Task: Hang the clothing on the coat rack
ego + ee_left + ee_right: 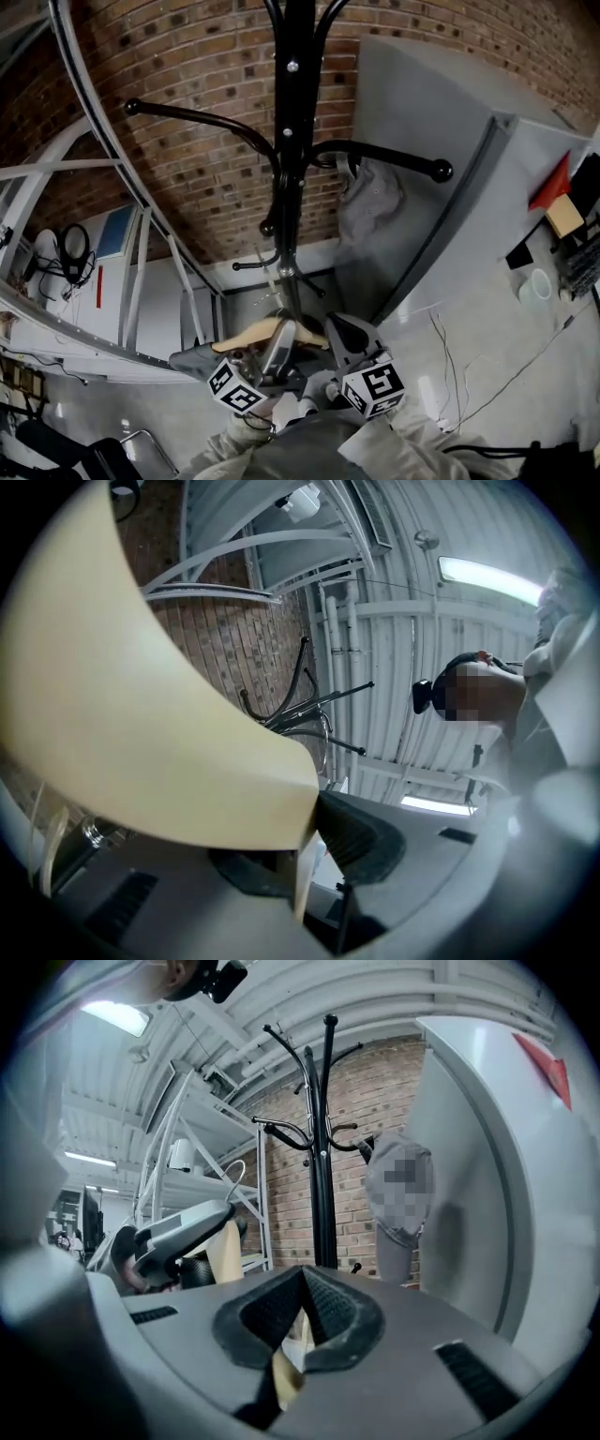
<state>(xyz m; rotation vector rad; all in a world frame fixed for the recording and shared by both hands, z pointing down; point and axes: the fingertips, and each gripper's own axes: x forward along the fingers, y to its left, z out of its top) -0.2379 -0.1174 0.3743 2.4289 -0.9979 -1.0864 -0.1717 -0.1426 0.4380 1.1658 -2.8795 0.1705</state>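
the person holds both grippers close in front of the body, side by side, with the marker cubes toward the chest and the jaws pointing away toward the coat rack (298, 141). pale sleeves (417, 441) show just behind the cubes.

the left gripper (278, 339) is tipped upward and rolled to one side, so its own camera looks at the ceiling. its jaws are clamped wide on the pale wooden hanger (251, 336). the hanger's curved arm fills the space up and to the left of the jaws, and the wood's edge presses against the ribbed pad on the right.

the right gripper (330, 330) lies about level, just to the right of the left one. its jaw tips are drawn together, and a sliver of the same pale wood is pinched in the gap behind them, so it grips the hanger's other end.

the rack's black pole stands straight ahead of the right gripper's jaws, well apart from them. seen from the head, it rises above both tools. a grey garment (370, 202) hangs from the hook arm up and to the right of those jaws, in front of the brick wall (206, 84).
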